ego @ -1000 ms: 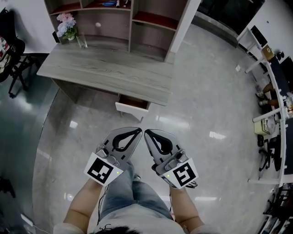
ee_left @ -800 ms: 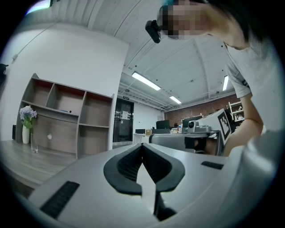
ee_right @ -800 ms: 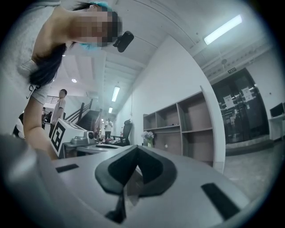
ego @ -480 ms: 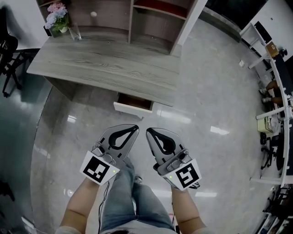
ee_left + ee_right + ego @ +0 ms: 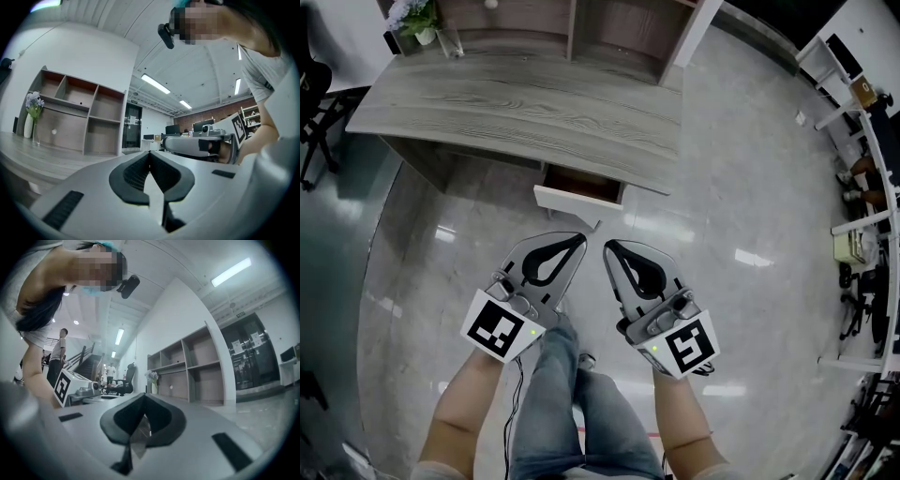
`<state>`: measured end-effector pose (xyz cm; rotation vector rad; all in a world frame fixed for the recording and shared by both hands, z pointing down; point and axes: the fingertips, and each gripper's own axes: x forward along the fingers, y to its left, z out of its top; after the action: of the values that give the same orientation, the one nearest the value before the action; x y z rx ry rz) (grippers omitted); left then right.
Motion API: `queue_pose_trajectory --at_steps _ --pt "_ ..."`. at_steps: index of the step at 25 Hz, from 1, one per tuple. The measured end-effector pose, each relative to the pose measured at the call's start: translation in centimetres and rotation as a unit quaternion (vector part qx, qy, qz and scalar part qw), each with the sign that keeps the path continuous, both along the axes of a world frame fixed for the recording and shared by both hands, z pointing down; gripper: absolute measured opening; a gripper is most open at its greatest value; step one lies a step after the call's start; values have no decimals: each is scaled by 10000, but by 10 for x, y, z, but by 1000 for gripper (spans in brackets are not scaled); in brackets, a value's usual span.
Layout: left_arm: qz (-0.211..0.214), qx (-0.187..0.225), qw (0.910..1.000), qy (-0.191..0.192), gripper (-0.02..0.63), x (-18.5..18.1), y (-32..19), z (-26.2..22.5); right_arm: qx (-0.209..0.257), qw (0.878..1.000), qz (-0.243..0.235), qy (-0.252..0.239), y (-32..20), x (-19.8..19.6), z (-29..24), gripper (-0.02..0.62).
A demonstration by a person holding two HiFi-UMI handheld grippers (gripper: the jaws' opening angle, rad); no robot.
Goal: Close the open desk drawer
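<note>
Seen from above, a person stands on a glossy grey floor (image 5: pixel 741 187) facing a desk with a pale grey wood-grain tabletop (image 5: pixel 525 108). A shelf unit (image 5: pixel 572 23) stands along the tabletop's far edge, and a vase of flowers (image 5: pixel 420 21) sits at its far left corner.

The drawer (image 5: pixel 578 192) hangs under the tabletop's near edge, towards the right end. It is pulled out towards the person, showing a reddish-brown inside behind a white front panel (image 5: pixel 565 204).

The person holds the left gripper (image 5: pixel 577 243) and the right gripper (image 5: pixel 608 248) side by side at waist height, tips pointing at the drawer. Both are near the front panel but not touching it. Each gripper's own view shows its jaws pressed together at the tips, with nothing held between them.

The task appears to be at the approach step, with the drawer not yet pushed. The next move likely calls for bringing one or both closed grippers flat against the white front panel. A straight push towards the desk would then slide the drawer in until its front sits flush under the tabletop's near edge. Pushing off-centre could skew the drawer.
</note>
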<state>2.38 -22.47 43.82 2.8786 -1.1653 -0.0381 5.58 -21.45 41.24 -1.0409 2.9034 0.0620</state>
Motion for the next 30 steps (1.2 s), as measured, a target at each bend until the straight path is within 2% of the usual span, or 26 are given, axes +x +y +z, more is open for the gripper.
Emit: queue_pose_trajectory --at_steps 3,7,13,19,23,30 --pt "-7 -16 10000 29 9 -1 1 15 -5 10000 9 -58 3 -1 11 8" --pt "56 413 9991 -32 11 -2 3 27 -44 10000 10 -17 8 -5 23 8" --pt "-150 143 9987 -467 11 -5 -23 78 -4 10000 -10 23 4 -5 35 8" --pt "-318 -39 9984 -468 9 -7 -58 125 -75 9999 -40 58 -3 -6 55 8" --pt "-397 -255 9970 -607 9 -9 -84 163 -149 9998 -39 101 -12 -4 70 8" --pt "-658 -531 9942 -666 9 -15 -115 193 -267 9995 8 144 -29 3 86 8"
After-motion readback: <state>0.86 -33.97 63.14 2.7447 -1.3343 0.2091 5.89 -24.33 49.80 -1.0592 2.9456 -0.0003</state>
